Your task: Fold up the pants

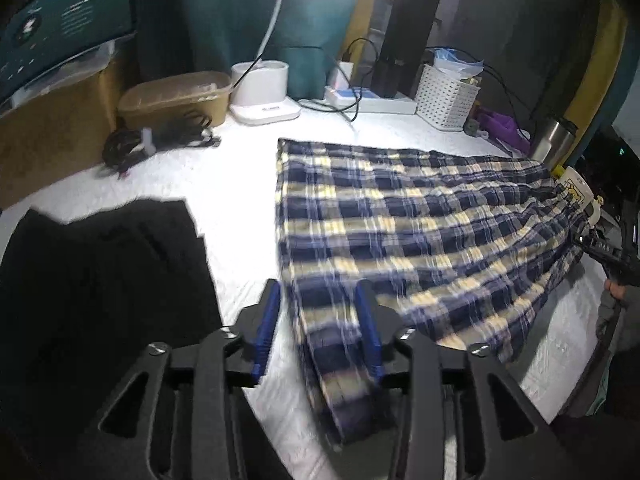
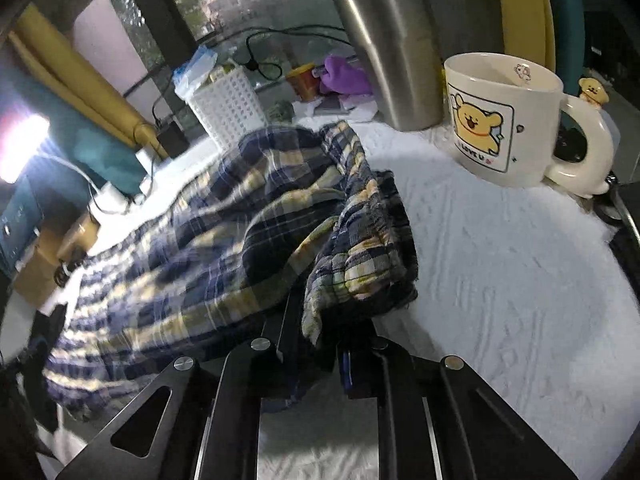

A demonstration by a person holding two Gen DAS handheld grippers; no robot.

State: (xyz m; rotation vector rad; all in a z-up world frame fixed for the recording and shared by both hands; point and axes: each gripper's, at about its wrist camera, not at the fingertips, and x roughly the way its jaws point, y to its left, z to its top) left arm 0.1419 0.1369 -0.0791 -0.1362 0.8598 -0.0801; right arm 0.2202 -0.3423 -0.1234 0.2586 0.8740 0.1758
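Note:
The plaid pants (image 1: pixel 400 216), navy, cream and yellow, lie spread across the white bed cover (image 1: pixel 224 184). My left gripper (image 1: pixel 320 320) is open, its blue pads either side of the near hem end of the pants, which runs between the fingers. My right gripper (image 2: pixel 316 344) is shut on the bunched elastic waistband (image 2: pixel 360 248) of the pants (image 2: pixel 208 240), holding it just above the cover. The right gripper also shows in the left wrist view (image 1: pixel 608 252) at the far right edge of the pants.
A black garment (image 1: pixel 100 280) lies left of the pants. At the back stand a tan tub (image 1: pixel 176 96), a white appliance (image 1: pixel 264 88), a white basket (image 1: pixel 446 96) and cables. A bear mug (image 2: pixel 508 120) and a steel tumbler (image 2: pixel 392 56) stand close to the waistband.

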